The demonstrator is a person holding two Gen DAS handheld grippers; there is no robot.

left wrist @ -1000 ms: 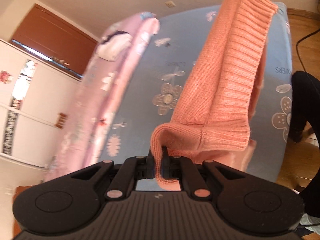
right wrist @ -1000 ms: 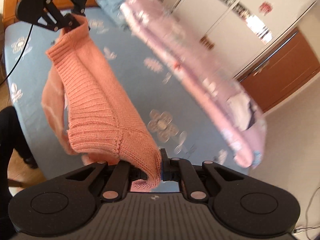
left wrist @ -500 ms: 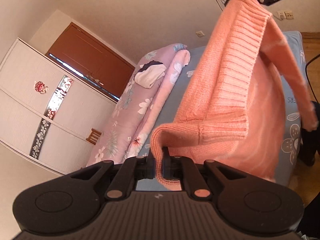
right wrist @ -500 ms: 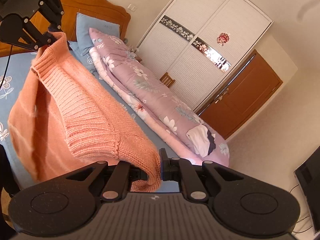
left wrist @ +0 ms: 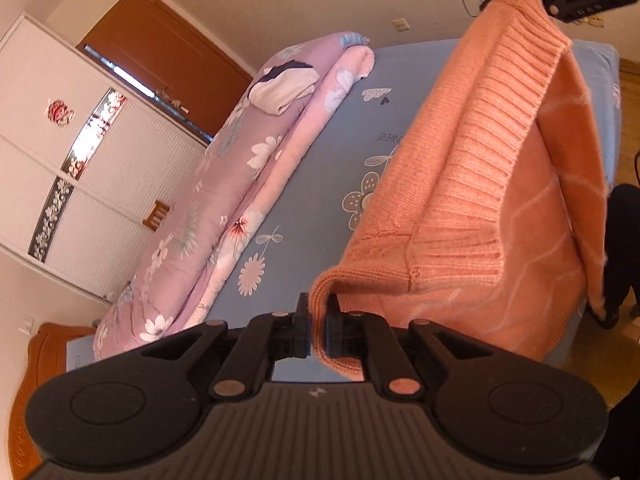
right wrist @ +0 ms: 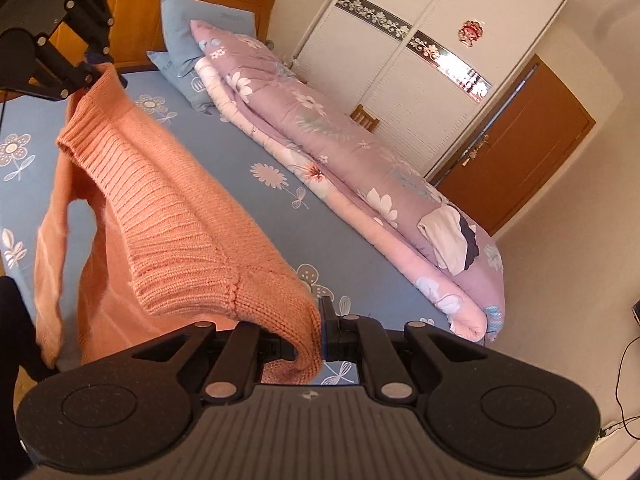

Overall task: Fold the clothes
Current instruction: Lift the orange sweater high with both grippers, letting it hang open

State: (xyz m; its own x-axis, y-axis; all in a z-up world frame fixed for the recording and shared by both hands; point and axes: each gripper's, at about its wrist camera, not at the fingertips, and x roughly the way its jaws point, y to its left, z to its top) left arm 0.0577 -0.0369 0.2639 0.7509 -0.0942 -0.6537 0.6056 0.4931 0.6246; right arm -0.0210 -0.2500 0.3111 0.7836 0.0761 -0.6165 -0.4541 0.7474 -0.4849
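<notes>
Jaws, left gripper [left wrist: 318, 322]: nearly closed, pinching one ribbed edge of orange knit sweater [left wrist: 472, 200], lower centre of left wrist view.
Jaws, right gripper [right wrist: 316, 330]: nearly closed, clamped on the opposite edge of the sweater [right wrist: 168, 216], lower centre of right wrist view.
Sweater position: stretched between both grippers, hanging in air above blue floral bed [left wrist: 320, 168], not resting on it.
Change: camera aim swung up, then part-way back down within the last second; grips unchanged, sweater swaying.
Meaning: likely a shake-out before laying flat; no fold made yet.
Writing: grey lettering on sheet, mid-frame in left wrist view, upside down, unreadable; red sticker on wardrobe [right wrist: 424, 56], no legible text.
</notes>
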